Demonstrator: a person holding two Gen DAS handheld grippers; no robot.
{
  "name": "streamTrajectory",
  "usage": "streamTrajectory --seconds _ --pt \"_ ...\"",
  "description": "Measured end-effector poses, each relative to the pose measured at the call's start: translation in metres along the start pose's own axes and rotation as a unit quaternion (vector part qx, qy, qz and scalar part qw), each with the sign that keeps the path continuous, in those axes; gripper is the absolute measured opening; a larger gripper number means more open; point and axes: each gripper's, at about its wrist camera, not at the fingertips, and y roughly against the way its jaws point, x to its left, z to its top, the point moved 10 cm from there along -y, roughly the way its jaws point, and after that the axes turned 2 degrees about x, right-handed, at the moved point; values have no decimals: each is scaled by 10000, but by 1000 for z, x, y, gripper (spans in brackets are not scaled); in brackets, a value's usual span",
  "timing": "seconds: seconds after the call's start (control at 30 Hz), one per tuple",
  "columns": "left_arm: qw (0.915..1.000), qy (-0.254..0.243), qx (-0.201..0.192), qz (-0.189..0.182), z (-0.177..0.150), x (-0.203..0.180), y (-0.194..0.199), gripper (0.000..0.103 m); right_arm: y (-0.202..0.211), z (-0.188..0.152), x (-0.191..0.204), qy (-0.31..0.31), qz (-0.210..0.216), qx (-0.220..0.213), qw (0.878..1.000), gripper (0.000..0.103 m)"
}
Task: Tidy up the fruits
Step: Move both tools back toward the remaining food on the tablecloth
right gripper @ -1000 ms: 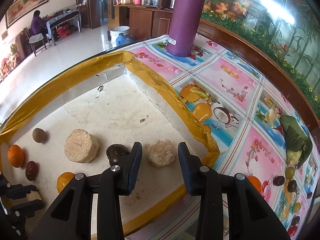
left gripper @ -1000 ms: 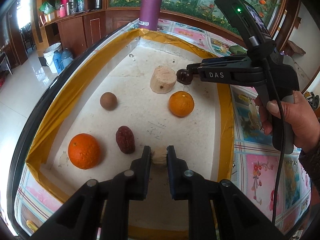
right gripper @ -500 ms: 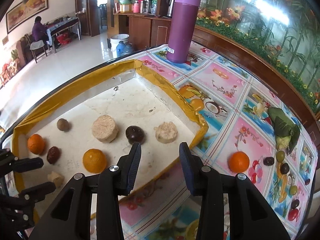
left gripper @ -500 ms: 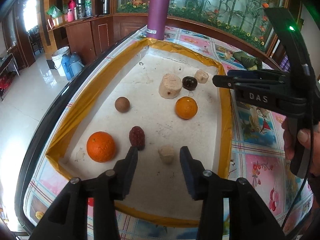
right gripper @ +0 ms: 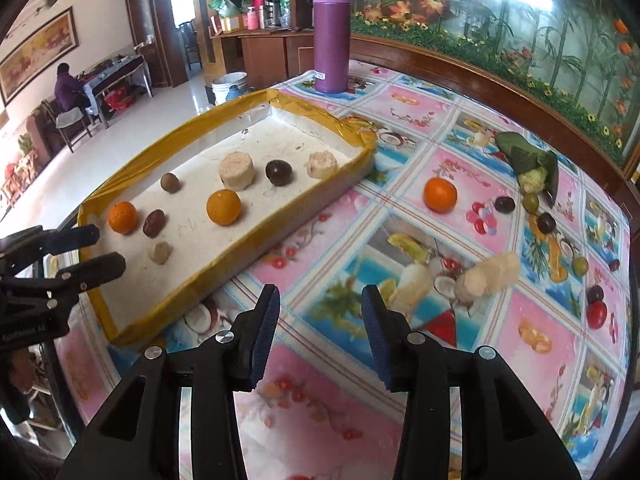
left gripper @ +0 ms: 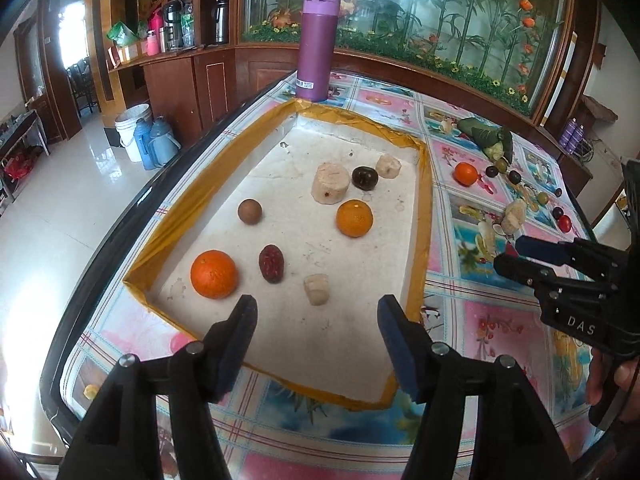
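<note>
The left gripper (left gripper: 316,316) hung over the near end of a white tray (left gripper: 426,216) edged in yellow tape, its jaws having just been opening and now wide apart with nothing between them — a small pale chunk (left gripper: 317,289) lay free on the tray floor just ahead of the fingertips. Beside it in the tray sat a large orange (left gripper: 214,274), a dark red date (left gripper: 271,263), a brown round fruit (left gripper: 250,211), a second orange (left gripper: 354,218), a tan cylinder (left gripper: 330,182), a dark plum (left gripper: 363,177) and another pale piece (left gripper: 389,166).

The right gripper (right gripper: 318,312) hovered off the tray, above the fruit-patterned tablecloth (right gripper: 420,128), its jaws parted, having just been opening slightly, and empty. More fruit waited on the cloth to its right — an orange (right gripper: 440,195), a pale lumpy piece (right gripper: 490,274), olives and dark plums, and a red cherry tomato (right gripper: 596,315). A purple flask (right gripper: 331,36) stood beyond the tray's far corner.
</note>
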Motion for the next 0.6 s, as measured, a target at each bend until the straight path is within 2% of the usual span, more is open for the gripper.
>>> streamTrajectory --seconds 0.13,0.33,0.5,0.6 --pt "9999 -54 -79 -99 -2 -20 8 73 11 -29 -18 -208 -102 76 9997 41" --pt "9989 -361 29 -297 -10 -66 7 80 26 -71 -56 -587 -314 201 9976 41" --pt "9969 -696 142 -347 -15 -102 2 83 36 -86 -96 -965 -500 220 9938 42" --pt "9955 -848 208 -361 -19 -117 -1 83 40 -83 -120 -1169 -600 134 9912 51"
